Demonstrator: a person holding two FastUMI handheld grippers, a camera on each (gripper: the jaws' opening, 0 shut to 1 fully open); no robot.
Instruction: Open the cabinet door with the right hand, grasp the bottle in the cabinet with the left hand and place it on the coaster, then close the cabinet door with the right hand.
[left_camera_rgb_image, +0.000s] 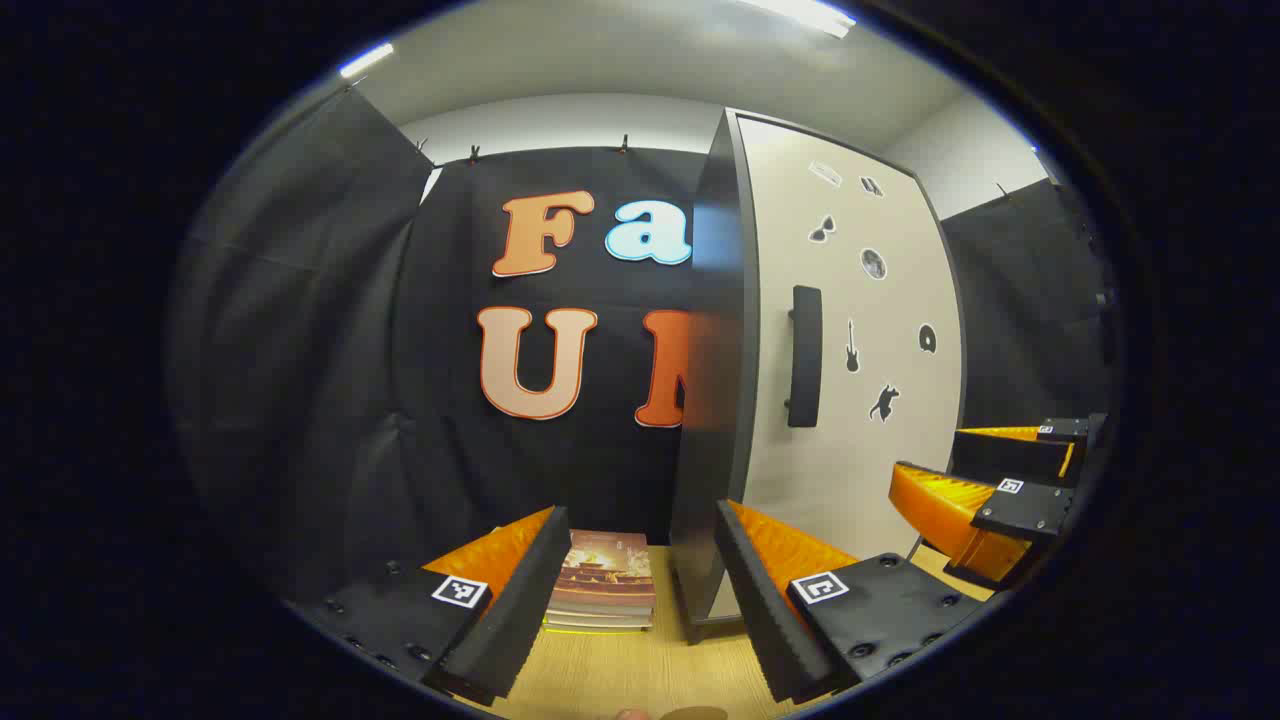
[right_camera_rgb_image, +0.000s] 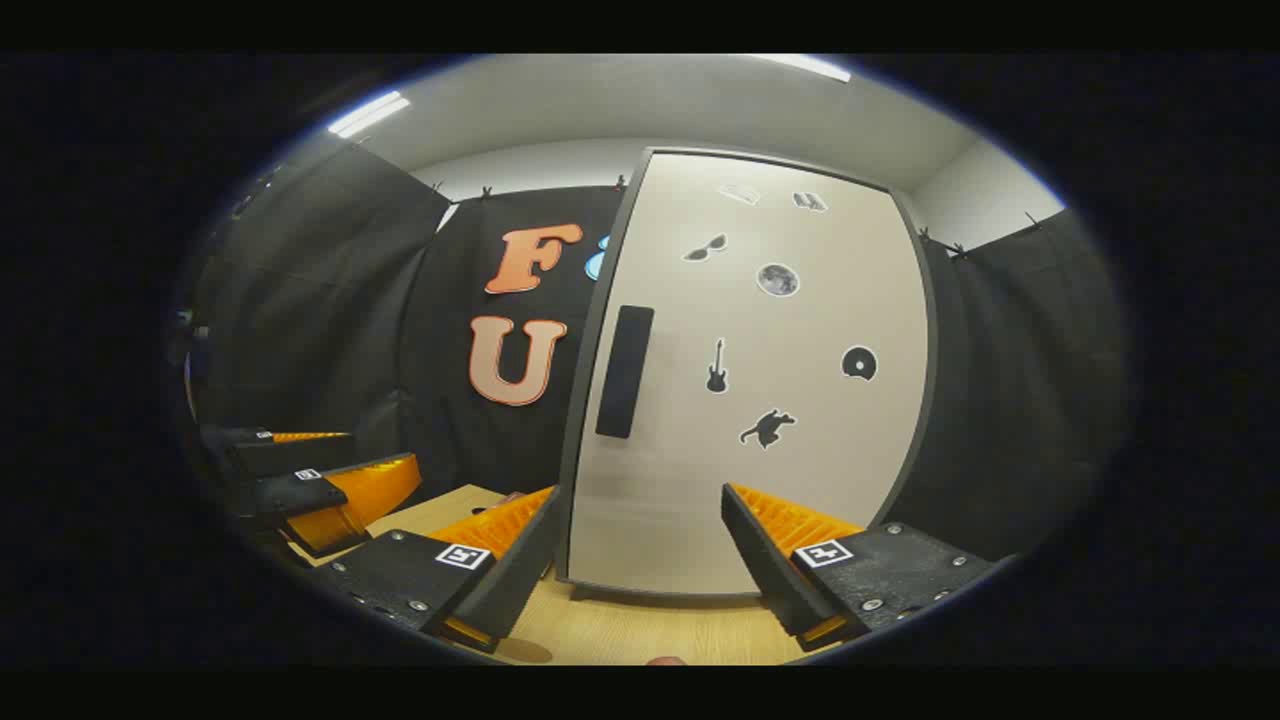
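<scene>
1. Left gripper (left_camera_rgb_image: 640, 590): low over the wooden table (left_camera_rgb_image: 620, 680), fingers spread wide, nothing between them. Also visible at the left edge of the right gripper view (right_camera_rgb_image: 300, 480).
2. Stack of books (left_camera_rgb_image: 605, 585): flat on the table, seen between the left gripper's fingers, left of the cabinet.
3. Cabinet (left_camera_rgb_image: 710, 400): upright on the table, dark side panel toward the left gripper.
4. Cabinet door (right_camera_rgb_image: 760, 400): pale, shut, with small dark stickers; bottle and coaster cannot be seen.
5. Door handle (right_camera_rgb_image: 624, 371): dark vertical bar near the door's left edge.
6. Right gripper (right_camera_rgb_image: 640, 575): facing the door, apart from it, fingers wide, holding nothing.
</scene>
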